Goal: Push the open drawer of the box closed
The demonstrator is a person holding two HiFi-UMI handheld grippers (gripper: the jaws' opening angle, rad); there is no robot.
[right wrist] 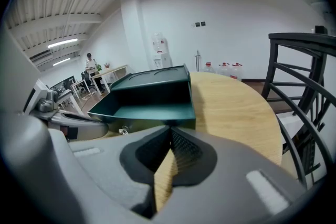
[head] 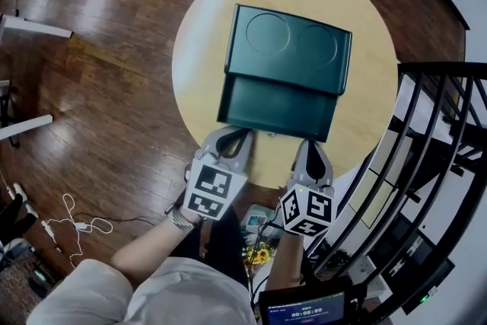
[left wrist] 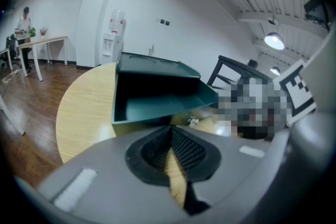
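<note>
A dark green box (head: 293, 42) sits on the round wooden table (head: 198, 65), with its drawer (head: 278, 106) pulled out toward me. A small metal knob (head: 270, 135) shows at the drawer's front. My left gripper (head: 232, 139) is shut and empty, just short of the drawer's front left corner. My right gripper (head: 312, 152) is shut and empty too, near the front right corner. In the left gripper view the drawer (left wrist: 157, 102) is just beyond the left gripper (left wrist: 170, 131). In the right gripper view the drawer (right wrist: 152, 107) lies ahead of the right gripper (right wrist: 170, 131).
A black metal railing (head: 434, 133) curves close along the table's right side. White cables (head: 72, 223) lie on the wood floor at the left. A water dispenser (left wrist: 112, 39) stands by the far wall, and a person (left wrist: 23, 21) stands at a distant desk.
</note>
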